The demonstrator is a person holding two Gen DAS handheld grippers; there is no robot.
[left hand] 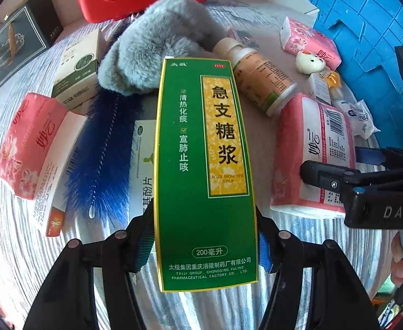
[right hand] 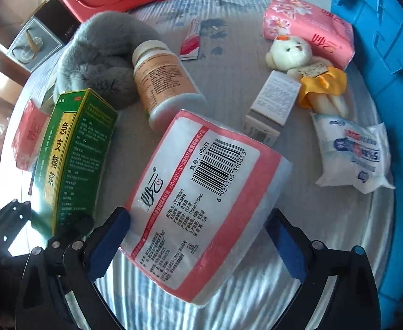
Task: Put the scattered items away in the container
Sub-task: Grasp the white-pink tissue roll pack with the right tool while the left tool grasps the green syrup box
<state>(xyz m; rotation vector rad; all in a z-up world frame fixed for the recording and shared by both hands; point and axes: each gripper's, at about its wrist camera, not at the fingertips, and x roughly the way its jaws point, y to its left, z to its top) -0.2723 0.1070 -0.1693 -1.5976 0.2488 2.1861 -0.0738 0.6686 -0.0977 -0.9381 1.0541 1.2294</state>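
Between my left hand-held gripper pads stands the green syrup box, long axis running away, apparently clamped; right hand-held gripper, wide open, straddles the pink tissue pack unpinched.

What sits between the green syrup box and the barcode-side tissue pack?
Bare bedcover at the near end; the pill bottle lies farther back, between green syrup box and tissue pack, in the right wrist view.

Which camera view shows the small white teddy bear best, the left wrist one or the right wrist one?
The right wrist view: the teddy bear is large and sharp there, with face, paper tag and yellow skirt all visible. In the left wrist view the same bear is small, near the blue crate; only its head is clear.
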